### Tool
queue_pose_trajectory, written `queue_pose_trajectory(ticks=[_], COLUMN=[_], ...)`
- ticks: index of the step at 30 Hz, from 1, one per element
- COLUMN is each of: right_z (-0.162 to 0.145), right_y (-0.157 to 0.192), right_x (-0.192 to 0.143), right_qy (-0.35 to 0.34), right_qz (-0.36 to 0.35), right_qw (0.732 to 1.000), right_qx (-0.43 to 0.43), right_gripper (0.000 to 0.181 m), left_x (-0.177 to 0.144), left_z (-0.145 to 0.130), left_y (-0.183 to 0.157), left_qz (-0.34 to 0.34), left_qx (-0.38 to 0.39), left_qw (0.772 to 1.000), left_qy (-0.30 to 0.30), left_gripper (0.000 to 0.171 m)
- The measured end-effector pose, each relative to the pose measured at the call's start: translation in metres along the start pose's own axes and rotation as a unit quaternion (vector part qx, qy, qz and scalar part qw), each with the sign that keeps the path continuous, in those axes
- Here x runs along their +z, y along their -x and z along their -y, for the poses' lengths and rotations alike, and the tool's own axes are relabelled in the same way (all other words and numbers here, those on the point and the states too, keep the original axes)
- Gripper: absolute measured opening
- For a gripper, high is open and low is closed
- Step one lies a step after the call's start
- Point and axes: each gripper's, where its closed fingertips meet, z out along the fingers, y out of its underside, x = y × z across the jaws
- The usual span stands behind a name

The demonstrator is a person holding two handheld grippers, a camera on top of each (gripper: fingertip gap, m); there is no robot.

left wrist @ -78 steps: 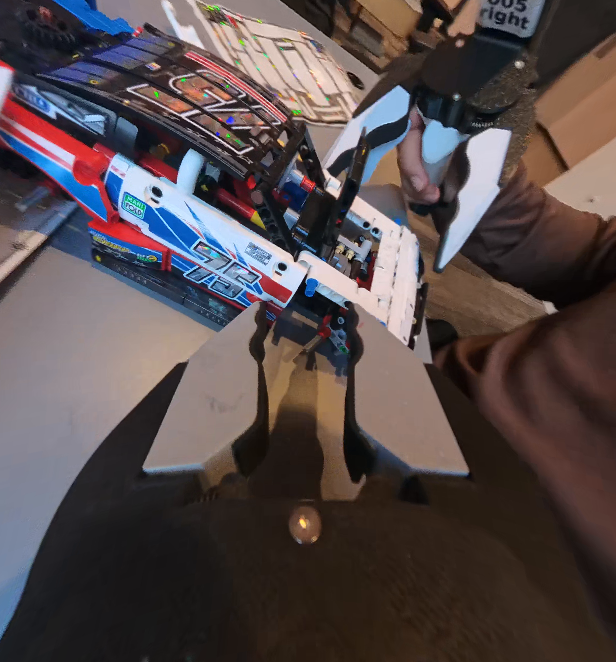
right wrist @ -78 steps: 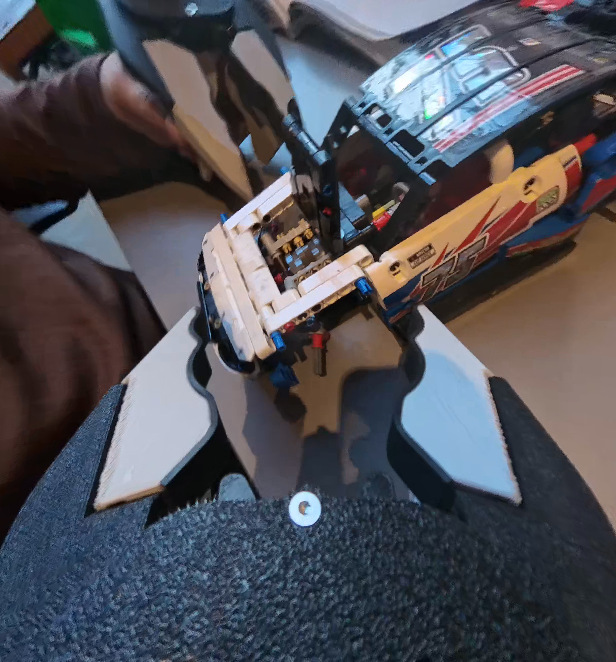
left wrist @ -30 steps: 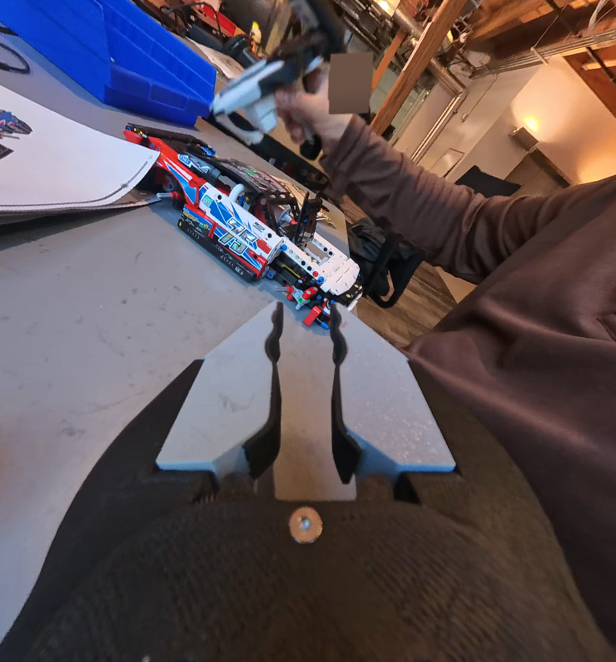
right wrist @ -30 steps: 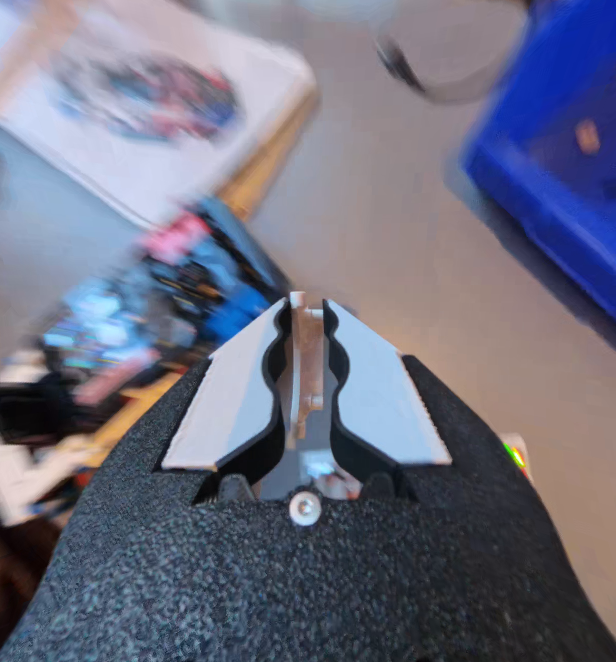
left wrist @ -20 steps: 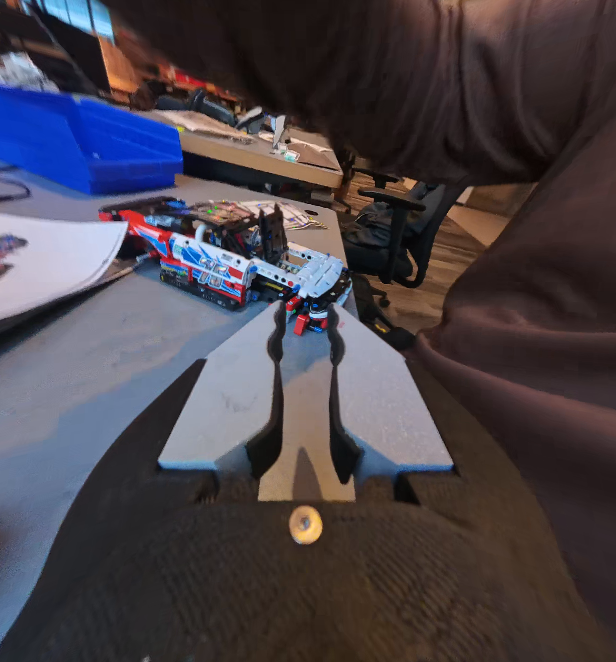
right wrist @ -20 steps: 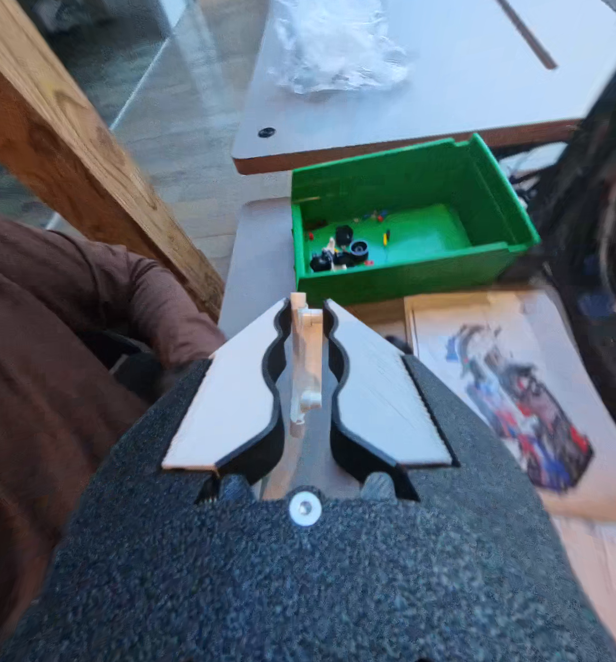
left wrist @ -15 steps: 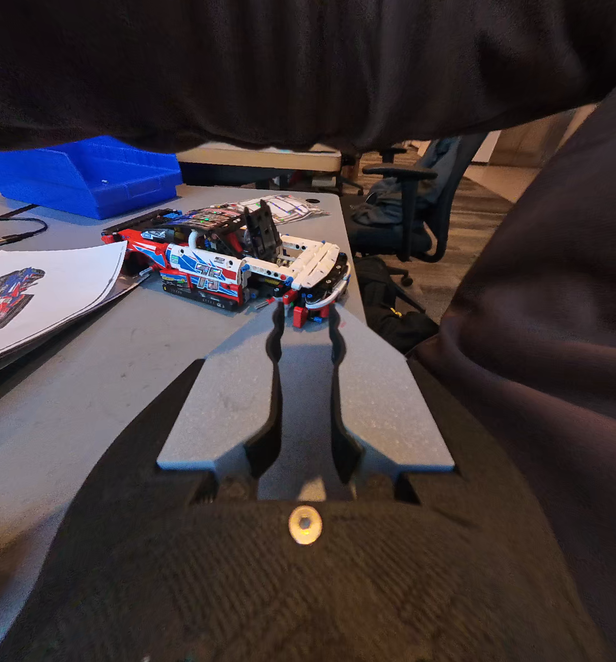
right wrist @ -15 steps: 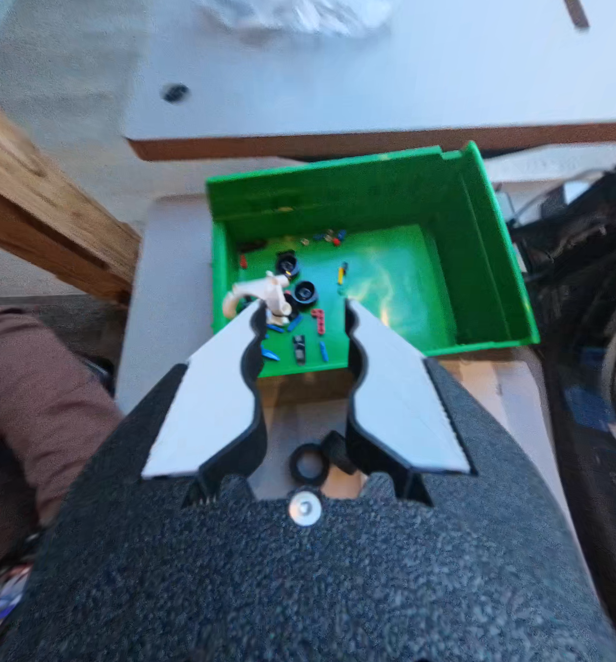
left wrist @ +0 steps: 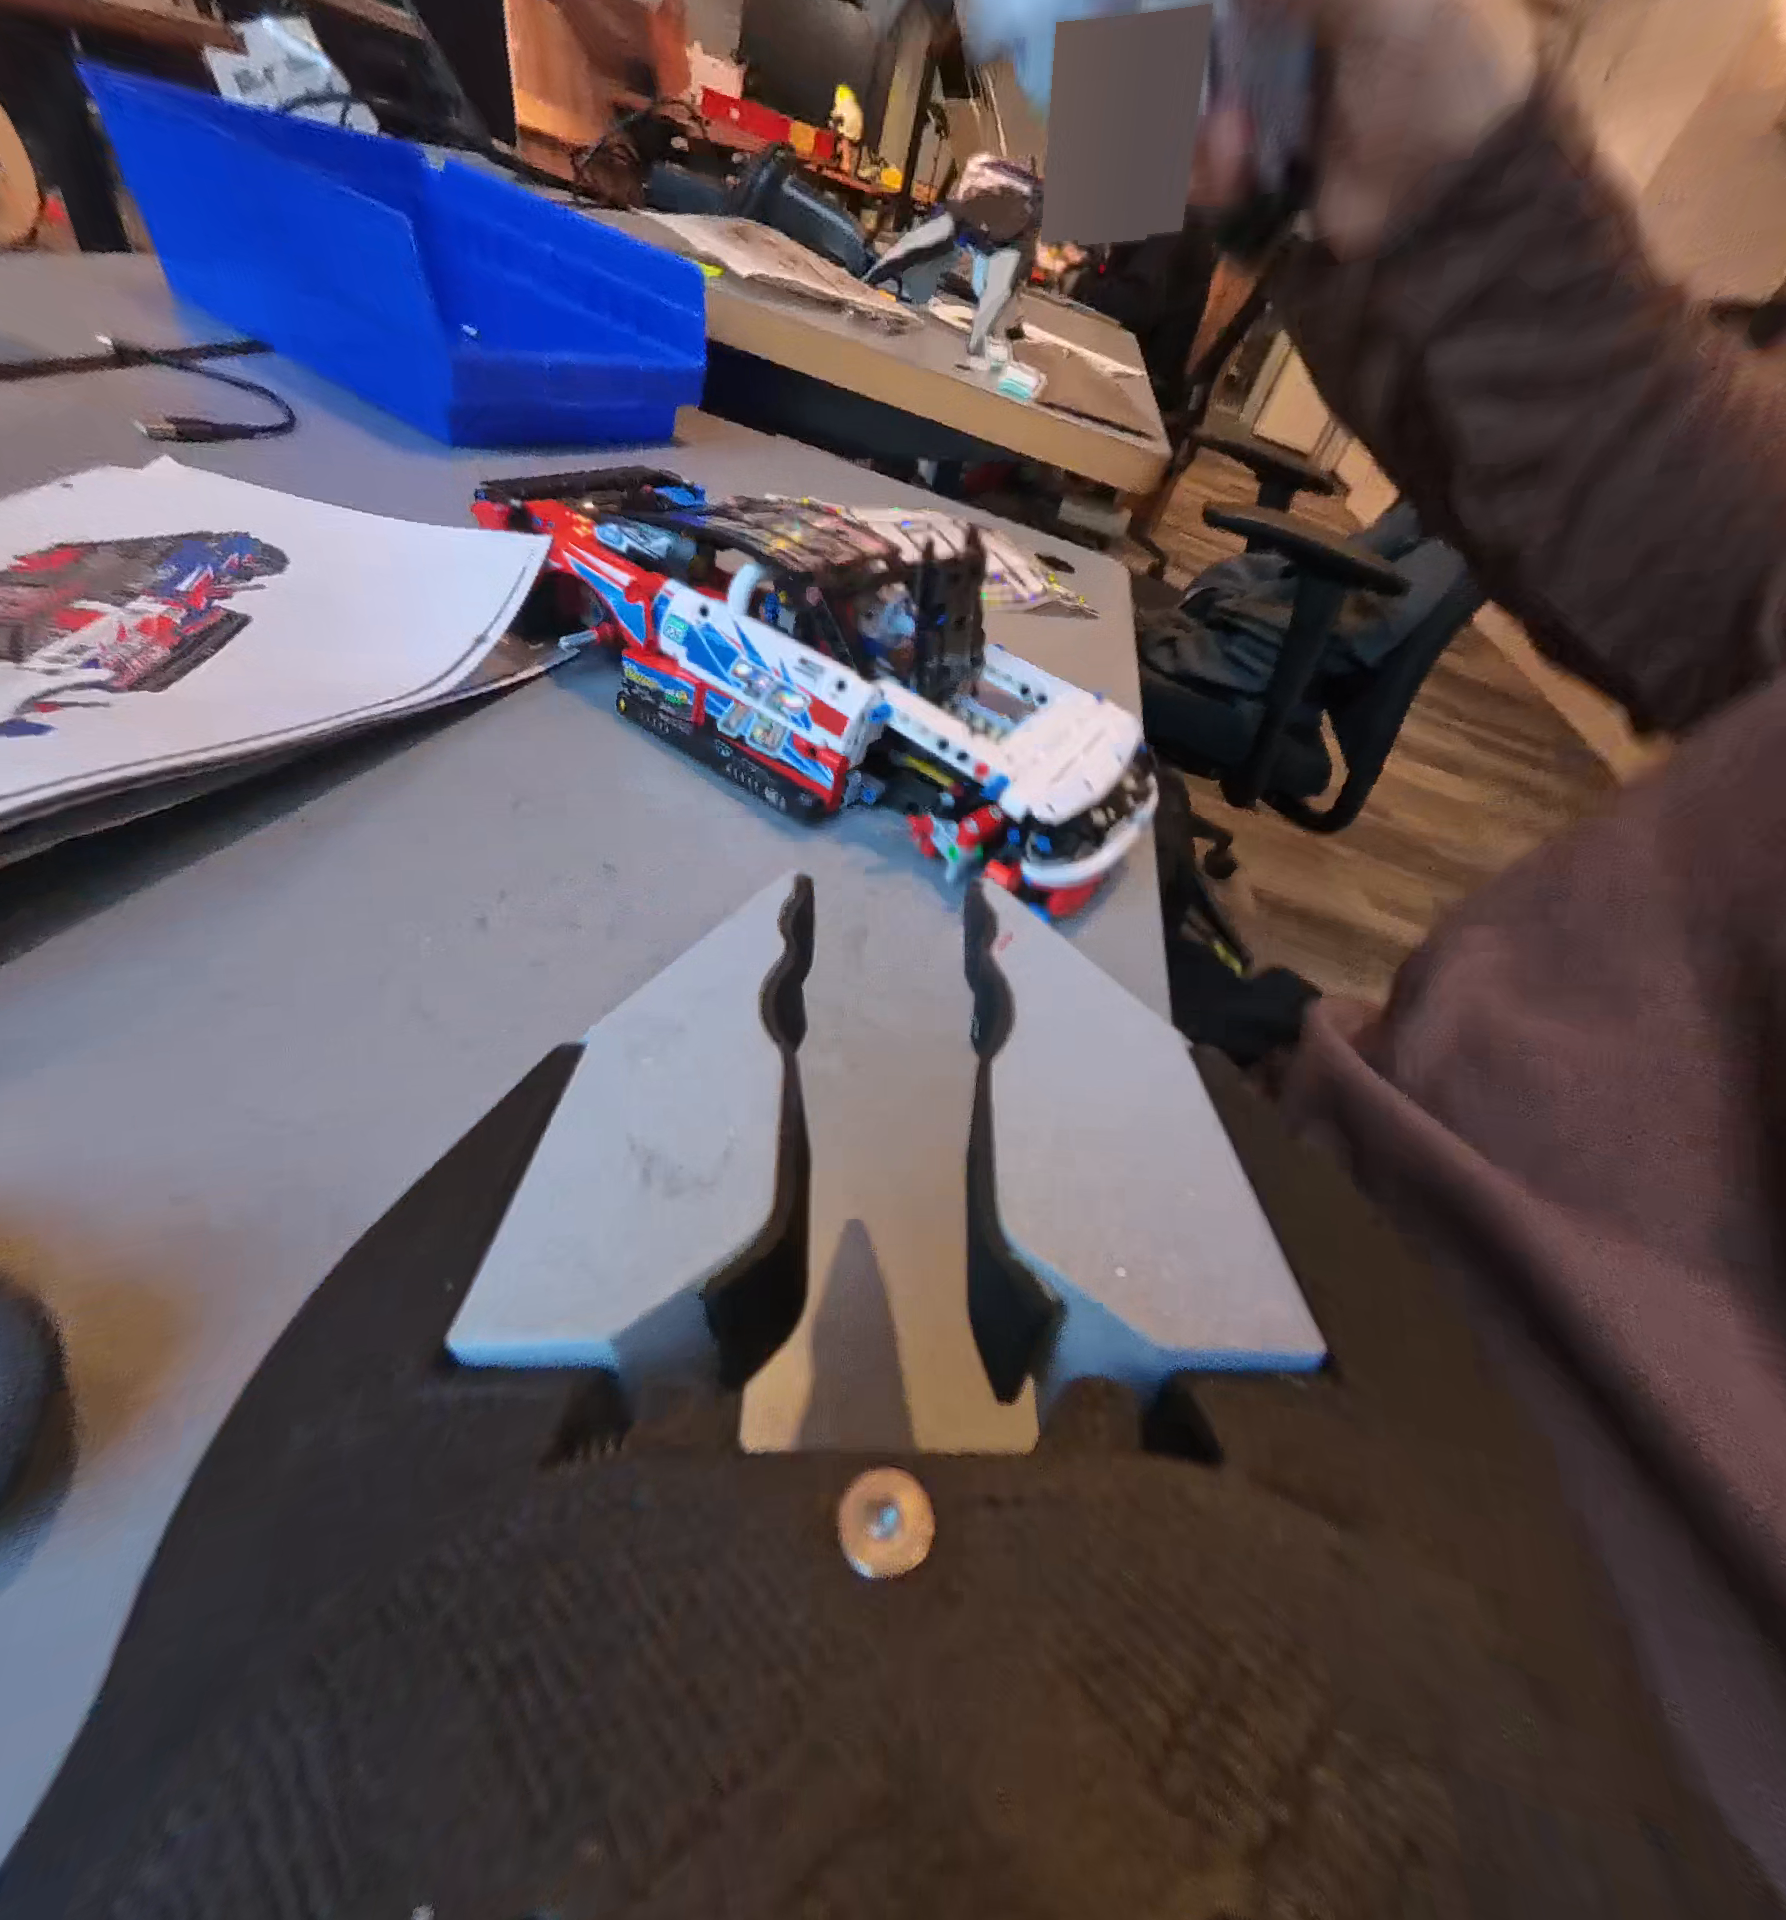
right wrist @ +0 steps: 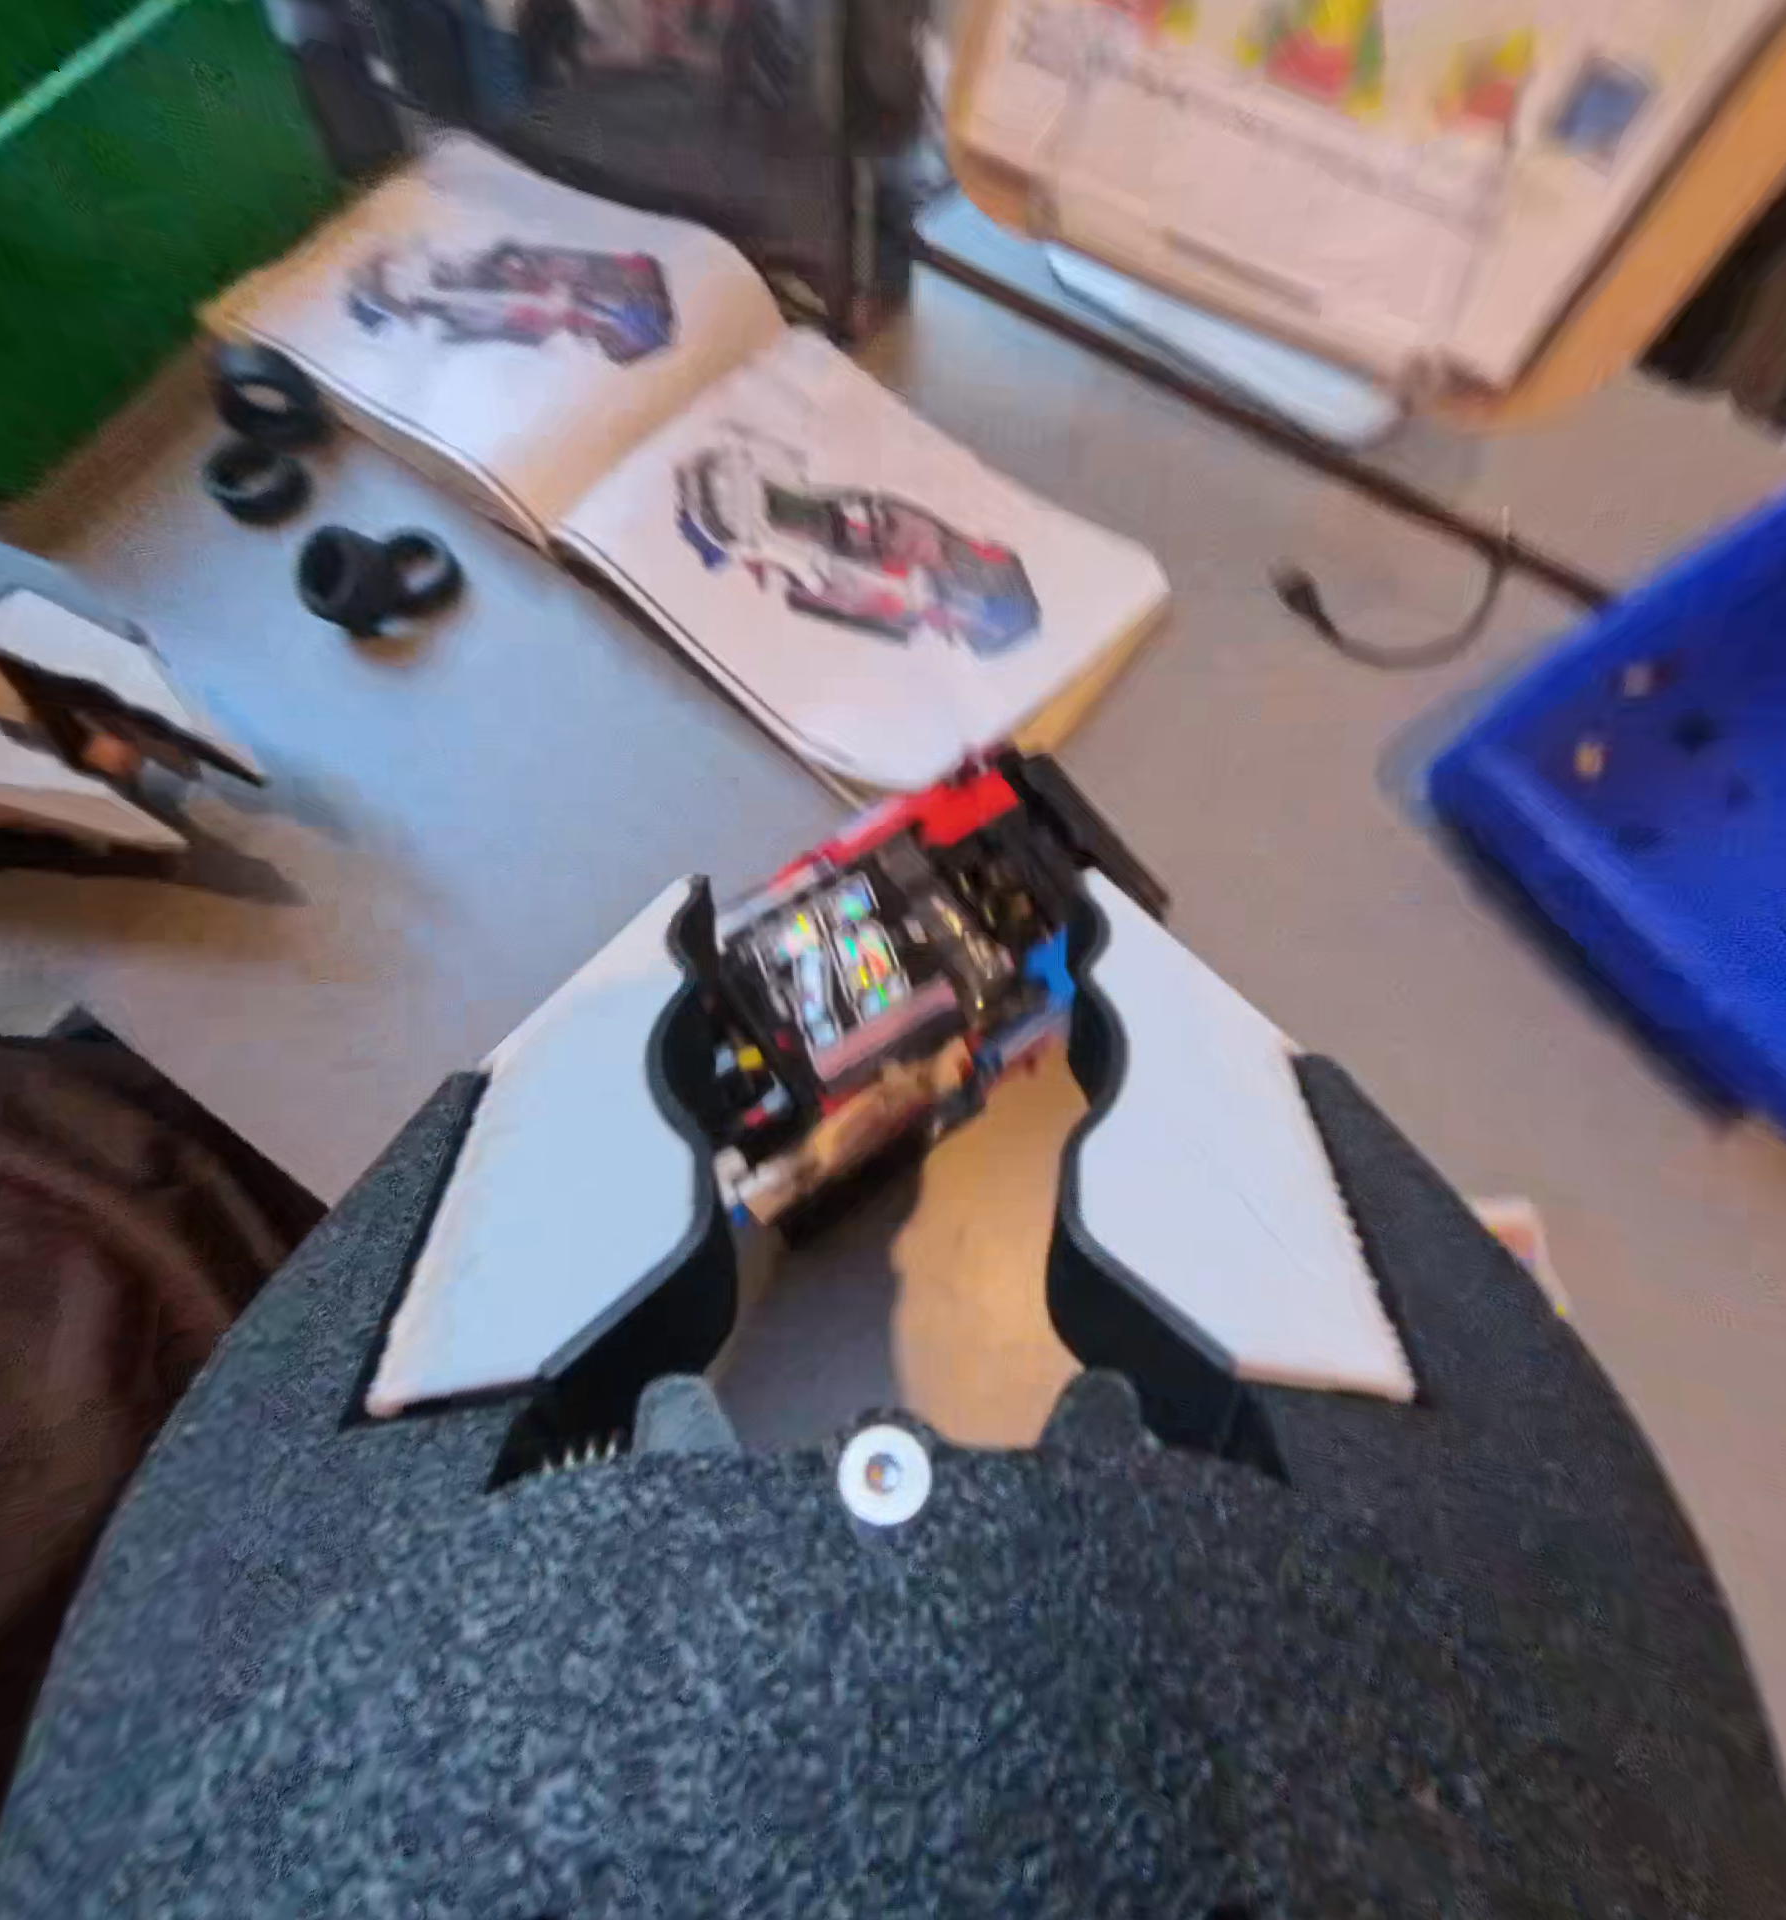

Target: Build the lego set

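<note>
The lego car (left wrist: 816, 675), red, white and blue with a black roof, lies on the grey table (left wrist: 349, 987), its white front end near the table's right edge. My left gripper (left wrist: 884, 904) hovers short of the car's nose, narrowly open and empty. In the blurred right wrist view, my right gripper (right wrist: 894, 904) is wide open and empty above the car (right wrist: 868, 997), which shows between its fingers (right wrist: 577, 1122). The left gripper (right wrist: 68, 717) shows at that view's left edge.
An open instruction booklet (right wrist: 764, 488) lies beyond the car, also seen in the left wrist view (left wrist: 193, 634). Three black tyres (right wrist: 369, 577) lie by a green bin (right wrist: 89, 208). A blue bin (right wrist: 1678, 779), a cable (right wrist: 1408, 623), a sticker sheet (left wrist: 1014, 582) and an office chair (left wrist: 1304, 665) surround the area.
My right gripper, shut on a white piece, opened over the green bin, then swung back over the car. My left gripper backed away from the car's front.
</note>
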Motion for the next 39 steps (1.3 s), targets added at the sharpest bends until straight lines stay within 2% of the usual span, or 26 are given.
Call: queue_pose_trajectory(ticks=[1, 3, 4, 5, 6, 7, 9, 10, 11, 12, 15, 17, 19, 21, 24, 25, 26, 27, 29, 32, 35, 37, 39], right_z=[-0.043, -0.107, -0.125, -0.140, -0.152, -0.161, -0.171, -0.175, -0.179, -0.183, -0.188, -0.194, -0.203, -0.201, -0.186, -0.182, -0.179, -0.176, -0.168, -0.149, -0.127, -0.115, -0.108], right_y=[-0.022, -0.029, -0.027, -0.026, -0.025, -0.021, -0.004, 0.008, 0.019, 0.023, 0.031, 0.041, 0.041, 0.034, 0.026, 0.019, 0.010, -0.001, -0.024, -0.062, -0.092, -0.103, -0.109], right_x=[-0.010, -0.015, -0.012, -0.006, 0.005, 0.017, 0.038, 0.044, 0.047, 0.050, 0.041, 0.033, 0.032, 0.036, 0.026, 0.019, 0.012, 0.005, -0.008, -0.020, -0.018, -0.008, 0.003], right_qy=[0.010, -0.005, -0.029, -0.044, -0.049, -0.050, -0.038, -0.030, -0.021, -0.019, -0.032, -0.025, -0.013, -0.017, -0.054, -0.071, -0.087, -0.103, -0.137, -0.186, -0.243, -0.273, -0.291], right_qz=[-0.004, 0.056, 0.090, 0.111, 0.129, 0.154, 0.211, 0.241, 0.257, 0.247, 0.232, 0.222, 0.186, 0.162, 0.144, 0.118, 0.085, 0.051, -0.016, -0.109, -0.159, -0.157, -0.144], right_qw=[0.998, 0.984, 0.975, 0.967, 0.960, 0.953, 0.938, 0.931, 0.930, 0.934, 0.940, 0.945, 0.960, 0.965, 0.967, 0.973, 0.979, 0.983, 0.985, 0.974, 0.955, 0.945, 0.941], right_qx=[0.061, 0.167, 0.200, 0.224, 0.243, 0.256, 0.273, 0.271, 0.264, 0.256, 0.249, 0.238, 0.210, 0.205, 0.201, 0.184, 0.163, 0.141, 0.101, 0.068, 0.065, 0.085, 0.100], right_gripper=[0.073, 0.074, 0.068, 0.063, 0.066, 0.066, 0.064, 0.060, 0.058, 0.068, 0.081, 0.074, 0.056, 0.061, 0.060, 0.060, 0.059, 0.060, 0.058, 0.058, 0.059, 0.061, 0.061], left_x=[0.014, 0.053, 0.074, 0.092, 0.109, 0.124, 0.149, 0.159, 0.165, 0.170, 0.178, 0.189, 0.206, 0.217, 0.198, 0.183, 0.167, 0.151, 0.122, 0.087, 0.063, 0.054, 0.052], left_z=[0.005, 0.010, 0.006, 0.001, -0.004, -0.006, -0.012, -0.016, -0.020, -0.022, -0.020, -0.013, -0.004, 0.003, 0.028, 0.035, 0.037, 0.036, 0.025, 0.006, 0.015, 0.023, 0.026], left_y=[0.007, 0.023, 0.032, 0.041, 0.051, 0.052, 0.046, 0.045, 0.047, 0.047, 0.044, 0.046, 0.054, 0.064, 0.074, 0.075, 0.075, 0.075, 0.070, 0.066, 0.053, 0.044, 0.037], left_qz=[0.007, 0.018, 0.020, 0.023, 0.029, 0.014, -0.027, -0.033, -0.025, -0.026, -0.038, -0.043, -0.038, -0.034, -0.021, -0.013, -0.003, 0.011, 0.032, 0.088, 0.111, 0.115, 0.102], left_qx=[-0.024, -0.071, -0.090, -0.100, -0.109, -0.118, -0.120, -0.123, -0.127, -0.128, -0.134, -0.129, -0.111, -0.094, -0.068, -0.054, -0.044, -0.038, -0.025, 0.022, 0.084, 0.125, 0.142], left_qw=[1.000, 0.997, 0.993, 0.988, 0.984, 0.981, 0.976, 0.973, 0.971, 0.970, 0.970, 0.973, 0.977, 0.979, 0.988, 0.991, 0.992, 0.993, 0.994, 0.992, 0.990, 0.985, 0.984], left_qy=[-0.002, 0.033, 0.074, 0.112, 0.140, 0.155, 0.178, 0.191, 0.203, 0.205, 0.201, 0.188, 0.177, 0.178, 0.139, 0.125, 0.118, 0.114, 0.105, 0.087, 0.032, -0.006, -0.020], left_gripper=[0.026, 0.034, 0.046, 0.051, 0.051, 0.048, 0.021, 0.000, 0.000, 0.000, 0.000, 0.000, 0.000, 0.000, 0.000, 0.003, 0.013, 0.025, 0.031, 0.040, 0.039, 0.031, 0.029])
